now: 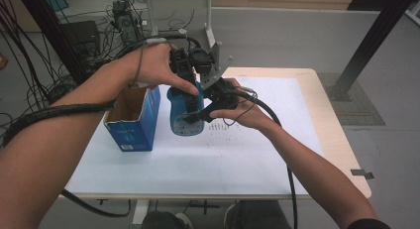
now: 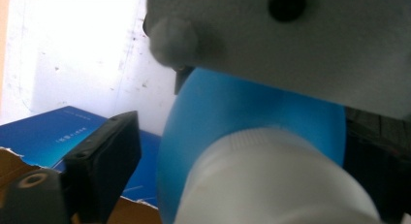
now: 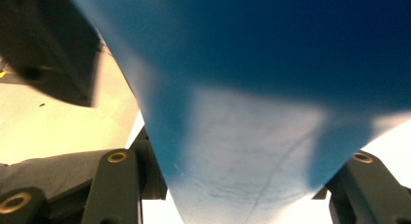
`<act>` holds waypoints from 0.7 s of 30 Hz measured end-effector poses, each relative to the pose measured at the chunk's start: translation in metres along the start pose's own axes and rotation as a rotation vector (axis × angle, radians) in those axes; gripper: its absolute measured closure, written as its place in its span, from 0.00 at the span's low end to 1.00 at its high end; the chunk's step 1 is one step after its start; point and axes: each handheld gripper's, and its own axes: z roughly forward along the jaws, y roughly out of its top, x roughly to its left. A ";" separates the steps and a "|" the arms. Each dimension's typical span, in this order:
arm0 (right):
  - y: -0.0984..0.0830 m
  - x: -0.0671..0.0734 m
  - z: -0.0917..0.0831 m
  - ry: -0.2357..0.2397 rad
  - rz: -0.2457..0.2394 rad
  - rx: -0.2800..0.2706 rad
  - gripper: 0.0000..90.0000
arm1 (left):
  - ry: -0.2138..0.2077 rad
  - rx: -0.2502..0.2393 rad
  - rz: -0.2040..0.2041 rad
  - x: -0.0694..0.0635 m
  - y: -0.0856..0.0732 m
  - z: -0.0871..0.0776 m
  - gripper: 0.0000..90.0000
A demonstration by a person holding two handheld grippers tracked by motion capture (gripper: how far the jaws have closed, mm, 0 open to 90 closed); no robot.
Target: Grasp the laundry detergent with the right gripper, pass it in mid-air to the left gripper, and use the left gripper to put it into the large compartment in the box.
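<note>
A blue bottle (image 1: 184, 125) is held upright just above the white paper. My right gripper (image 1: 199, 116) is shut on its body; in the right gripper view the bottle (image 3: 252, 88) runs down between my two black jaws (image 3: 242, 185). My left gripper (image 1: 187, 92) comes down over the bottle's top from above. In the left gripper view the white ribbed cap (image 2: 271, 180) sits between my jaws (image 2: 242, 156). The left finger (image 2: 109, 166) stands a little apart from the cap, and the other finger is hidden. The right gripper's grey plate (image 2: 291, 40) looms just above.
An open blue cardboard box (image 1: 131, 120) stands just left of the bottle, its flap visible in the left gripper view (image 2: 58, 132). White paper (image 1: 237, 154) covers most of the wooden table (image 1: 341, 154). Cables and equipment crowd the floor at the back left.
</note>
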 end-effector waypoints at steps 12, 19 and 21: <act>0.000 0.001 -0.001 -0.001 -0.017 -0.003 0.48 | -0.019 0.012 0.008 -0.001 0.001 0.001 0.28; 0.000 0.002 -0.001 0.003 -0.021 -0.006 0.48 | -0.029 0.010 0.014 -0.002 0.002 0.000 0.35; -0.001 0.003 -0.002 0.003 -0.015 -0.005 0.48 | -0.031 0.010 0.021 -0.003 0.002 0.000 0.39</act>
